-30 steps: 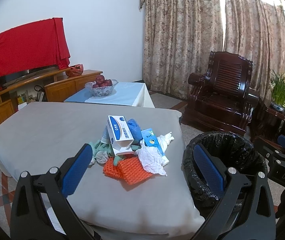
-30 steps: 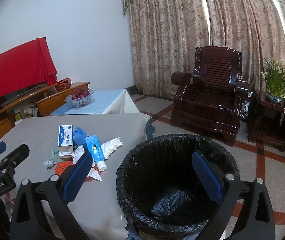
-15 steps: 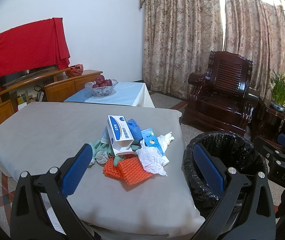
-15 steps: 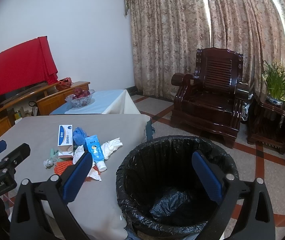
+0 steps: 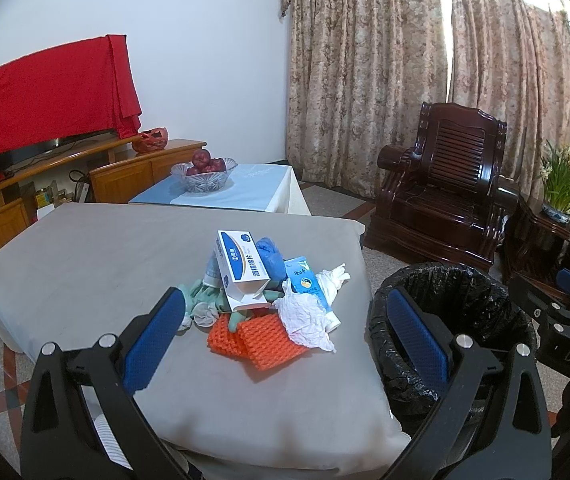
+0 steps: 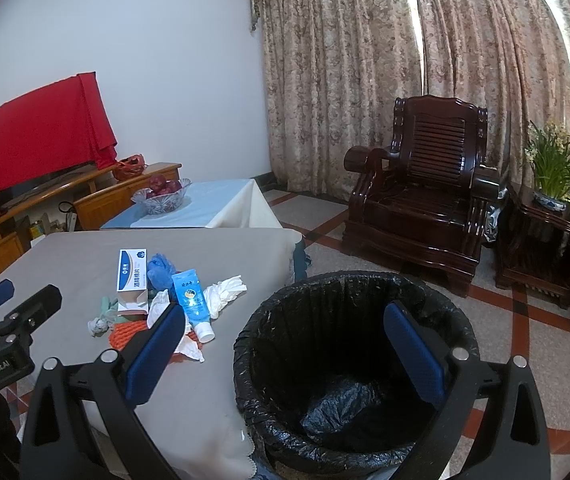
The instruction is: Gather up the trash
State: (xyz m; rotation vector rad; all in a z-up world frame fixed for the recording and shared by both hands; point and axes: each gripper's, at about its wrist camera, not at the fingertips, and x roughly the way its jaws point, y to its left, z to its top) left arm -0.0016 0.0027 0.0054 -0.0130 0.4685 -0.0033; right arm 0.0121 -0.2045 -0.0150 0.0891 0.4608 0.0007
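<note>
Nothing has shifted in the last second: I hold my left hand-held gripper (image 5: 285,340) and right hand-held gripper (image 6: 285,354) wide and empty, the heap of trash (image 5: 269,292) untouched on the grey-clothed desk (image 5: 85,256) beside the black-lined round bin (image 6: 349,360), so collecting hasn't begun

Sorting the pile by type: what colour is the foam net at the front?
Orange foam net, clearest in the left wrist view.
</note>
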